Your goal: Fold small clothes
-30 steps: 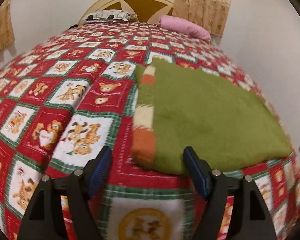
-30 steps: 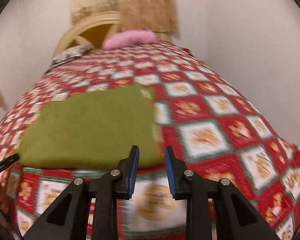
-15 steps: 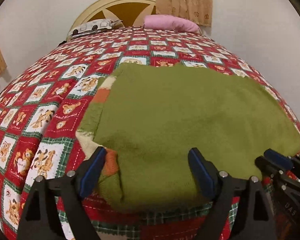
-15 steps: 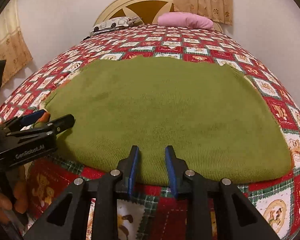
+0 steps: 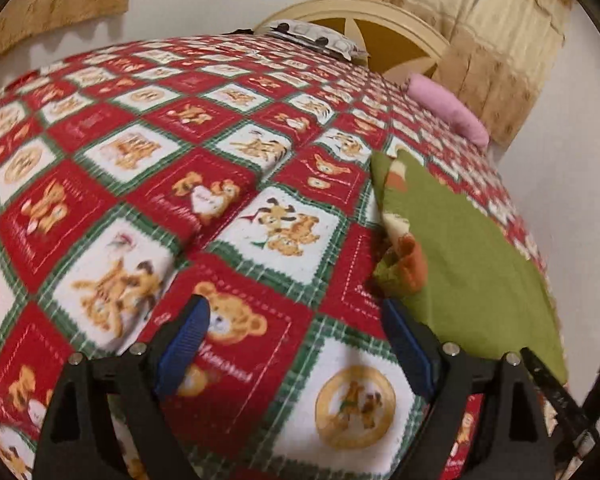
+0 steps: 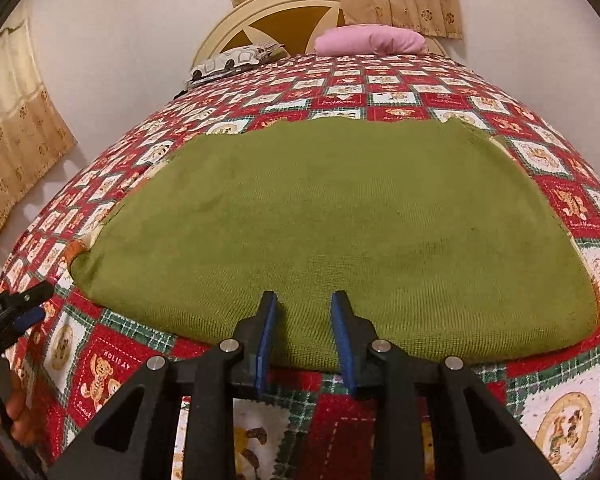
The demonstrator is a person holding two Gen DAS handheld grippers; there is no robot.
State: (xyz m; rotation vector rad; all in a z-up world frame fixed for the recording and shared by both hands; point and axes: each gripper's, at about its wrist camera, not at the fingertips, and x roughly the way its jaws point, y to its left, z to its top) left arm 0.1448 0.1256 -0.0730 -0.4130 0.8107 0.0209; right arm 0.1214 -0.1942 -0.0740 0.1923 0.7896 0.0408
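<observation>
Your left tongs (image 5: 295,344) stand wide apart with nothing between the pads, and they have just been opening further; they hang over bare quilt (image 5: 147,184), with the green garment (image 5: 472,264) off to their right, its near-left corner just beside the right-hand pad. Your right tongs (image 6: 304,340) are only narrowly apart, the pads not pressing on anything, poised over the garment's near hem about midway along it. The garment lies flat on the bed, green side up, close to the near edge of the quilt, with orange and cream stripes showing at its left edge where a sleeve or lining seems tucked under. Farther off are a pink pillow (image 6: 370,40) and a patterned pillow (image 6: 231,62) against the headboard (image 6: 283,12). The risk, as I judge it, is uneven grips: your left tongs are aimed at quilt, not cloth, so closing there would pinch the bedcover or miss the corner altogether. Your right tongs are so nearly together that they may slide over the hem instead of taking it, or catch only the top layer. Lift with one side held and the garment will skew, the striped part will spill out, and the fold will come out crooked.
</observation>
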